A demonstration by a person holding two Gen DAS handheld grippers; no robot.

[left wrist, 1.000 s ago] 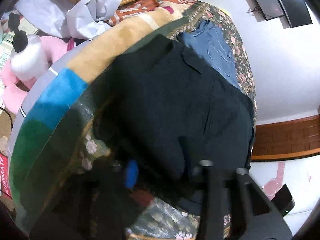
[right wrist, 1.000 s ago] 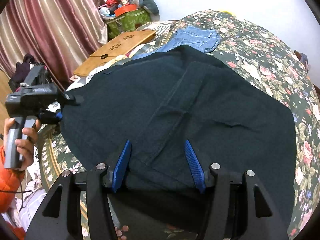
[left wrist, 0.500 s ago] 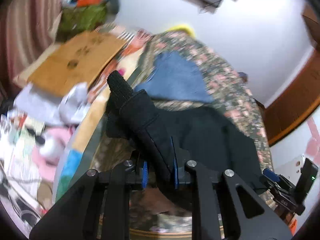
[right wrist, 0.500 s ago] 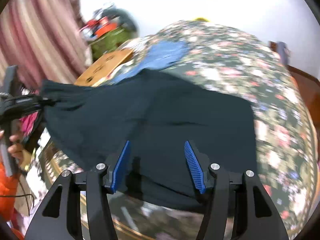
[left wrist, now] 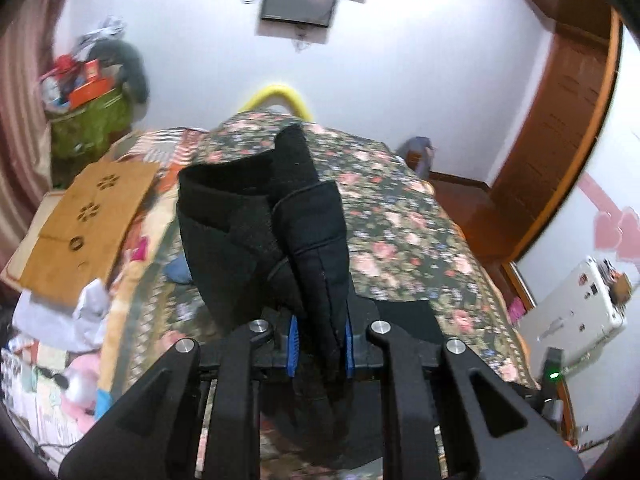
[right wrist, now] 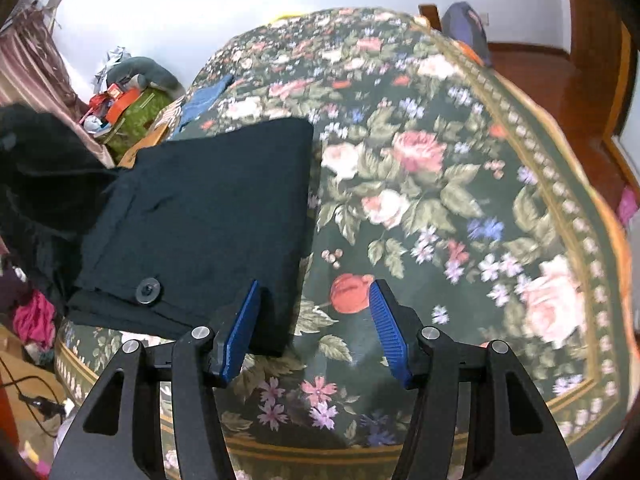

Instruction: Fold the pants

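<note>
The black pants (right wrist: 208, 208) lie on the flowered bedspread (right wrist: 460, 208), waist button toward me, their right edge straight. My left gripper (left wrist: 320, 338) is shut on a bunched fold of the pants (left wrist: 280, 232) and holds it raised above the bed; that lifted cloth shows at the left edge of the right wrist view (right wrist: 36, 168). My right gripper (right wrist: 314, 330) is open and empty, hovering over the bed at the pants' near right corner, its left blue pad (right wrist: 240, 328) beside the cloth.
Blue jeans (right wrist: 202, 98) lie further up the bed. A wooden board (left wrist: 86, 224), crumpled white cloth (left wrist: 86, 316) and a pink plush toy (left wrist: 80, 384) sit along the bed's left side. A wooden door (left wrist: 560, 128) and a white device (left wrist: 576, 312) are on the right.
My left gripper has lifted the pinched pants edge up and swung it over the bed. My right gripper has shifted right, off the pants, to their near right corner.
</note>
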